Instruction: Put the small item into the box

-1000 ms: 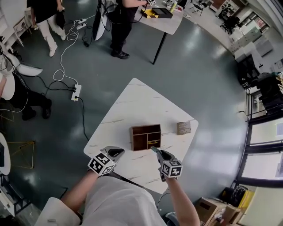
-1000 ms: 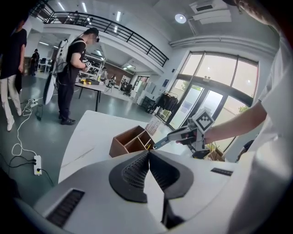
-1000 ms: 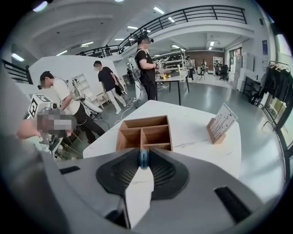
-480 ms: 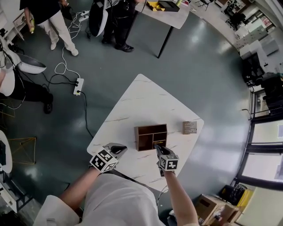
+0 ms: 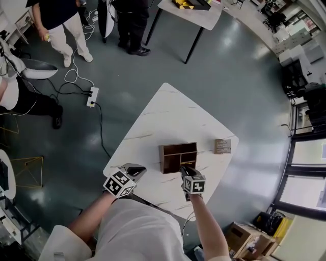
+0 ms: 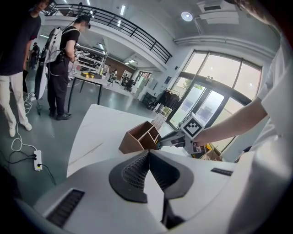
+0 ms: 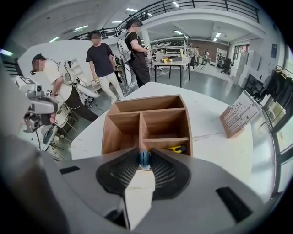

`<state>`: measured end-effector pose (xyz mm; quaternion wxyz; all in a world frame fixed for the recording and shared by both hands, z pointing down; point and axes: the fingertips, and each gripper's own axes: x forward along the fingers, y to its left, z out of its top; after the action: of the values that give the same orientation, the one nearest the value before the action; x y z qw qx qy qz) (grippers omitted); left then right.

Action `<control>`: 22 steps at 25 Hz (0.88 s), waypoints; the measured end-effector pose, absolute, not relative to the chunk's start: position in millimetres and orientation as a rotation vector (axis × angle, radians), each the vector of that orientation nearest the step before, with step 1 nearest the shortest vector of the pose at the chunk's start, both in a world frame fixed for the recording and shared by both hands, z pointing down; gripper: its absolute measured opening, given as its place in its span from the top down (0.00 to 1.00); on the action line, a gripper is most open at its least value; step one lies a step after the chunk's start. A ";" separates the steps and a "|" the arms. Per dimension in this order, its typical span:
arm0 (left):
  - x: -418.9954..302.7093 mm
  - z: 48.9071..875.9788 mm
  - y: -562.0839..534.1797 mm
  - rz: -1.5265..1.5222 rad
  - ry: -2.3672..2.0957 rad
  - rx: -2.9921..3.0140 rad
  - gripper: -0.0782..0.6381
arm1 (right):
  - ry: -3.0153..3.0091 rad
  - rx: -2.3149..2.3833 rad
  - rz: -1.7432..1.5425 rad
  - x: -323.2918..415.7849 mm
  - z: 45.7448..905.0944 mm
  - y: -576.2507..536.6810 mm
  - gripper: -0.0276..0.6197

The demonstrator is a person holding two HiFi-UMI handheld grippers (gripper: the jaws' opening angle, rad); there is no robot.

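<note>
A brown wooden box (image 5: 178,156) with several compartments stands on the white marble table (image 5: 163,122); it also shows in the right gripper view (image 7: 146,125) and the left gripper view (image 6: 139,139). My right gripper (image 7: 144,160) is shut on a small blue item (image 7: 144,158), held just above the box's near edge; in the head view it (image 5: 184,170) hovers at the box's front right. A yellow-and-black item (image 7: 176,149) lies in the near right compartment. My left gripper (image 6: 147,155) is shut with nothing in it, over the table's near left edge (image 5: 136,169).
A small wooden block with printed cards (image 5: 222,146) stands on the table right of the box, seen also in the right gripper view (image 7: 239,116). People stand on the floor beyond the table (image 5: 130,20), near a power strip with cables (image 5: 92,97). Another table (image 5: 191,12) is farther off.
My right gripper has moved forward with the blue item, from the table's near edge up to the box's front. The left gripper has stayed put.
</note>
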<state>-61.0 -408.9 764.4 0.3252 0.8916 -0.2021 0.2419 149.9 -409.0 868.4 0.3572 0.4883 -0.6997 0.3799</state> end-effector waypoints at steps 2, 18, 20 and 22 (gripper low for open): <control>-62.1 767.2 -407.4 0.637 -0.526 2.335 0.87 | -1.812 1.257 0.981 147.6 868.8 -407.7 0.81; -56.8 767.2 -382.1 0.642 -0.504 2.359 0.87 | -1.872 1.344 0.918 148.0 837.8 -393.4 0.77; -54.0 766.0 -377.5 0.649 -0.502 2.368 0.87 | -1.891 1.351 0.905 147.0 830.9 -388.5 0.77; -50.4 763.9 -372.8 0.654 -0.508 2.377 0.87 | -1.917 1.375 0.908 148.0 821.2 -383.5 0.77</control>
<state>-50.4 -372.8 763.9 0.3070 0.8987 -0.1922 0.2471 148.0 -383.5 821.2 0.3023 0.5184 -0.7228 0.3426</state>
